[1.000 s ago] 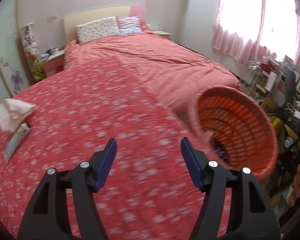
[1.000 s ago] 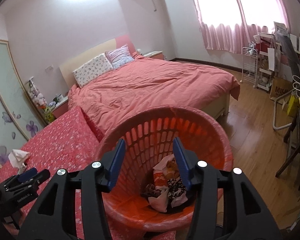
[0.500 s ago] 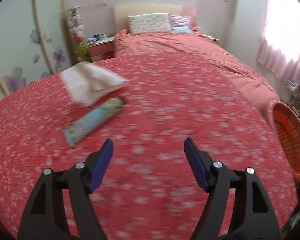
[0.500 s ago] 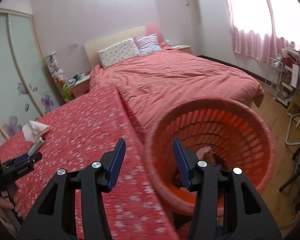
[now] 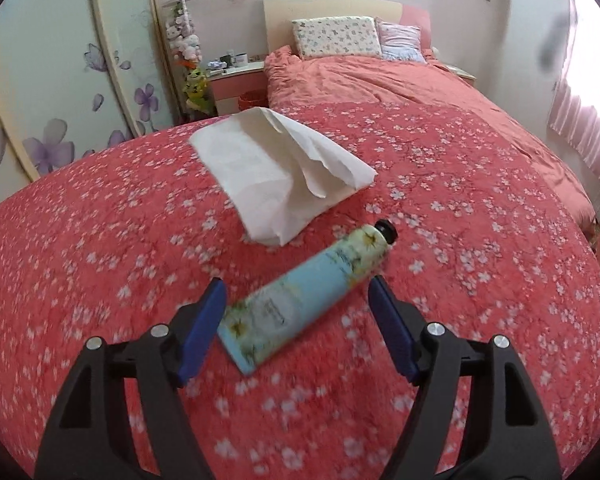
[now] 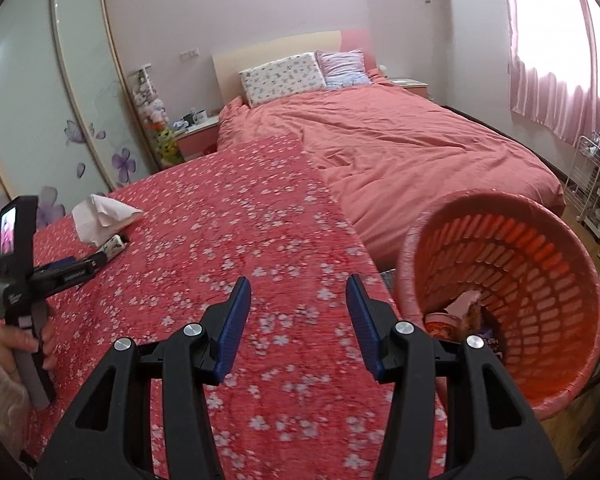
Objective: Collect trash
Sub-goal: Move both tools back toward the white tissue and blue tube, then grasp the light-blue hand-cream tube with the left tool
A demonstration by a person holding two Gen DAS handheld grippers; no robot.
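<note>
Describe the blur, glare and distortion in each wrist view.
Left wrist view: motion blur smears the red floral cloth and the pale blue floral tube; the window at right is blown out. Right wrist view: the orange plastic slatted basket is softly blurred; fisheye bends the wardrobe doors.

no lettering can be read anywhere. the pale blue flowered squeeze tube point(image 5: 308, 292) at lower centre of the left wrist view bears small print, too blurred to make out, and so do the white marks on the black handheld gripper point(image 6: 66, 274) at the right wrist view's left edge.

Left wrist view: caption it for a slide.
Open left gripper straddles a floral tube beside a crumpled tissue.
</note>
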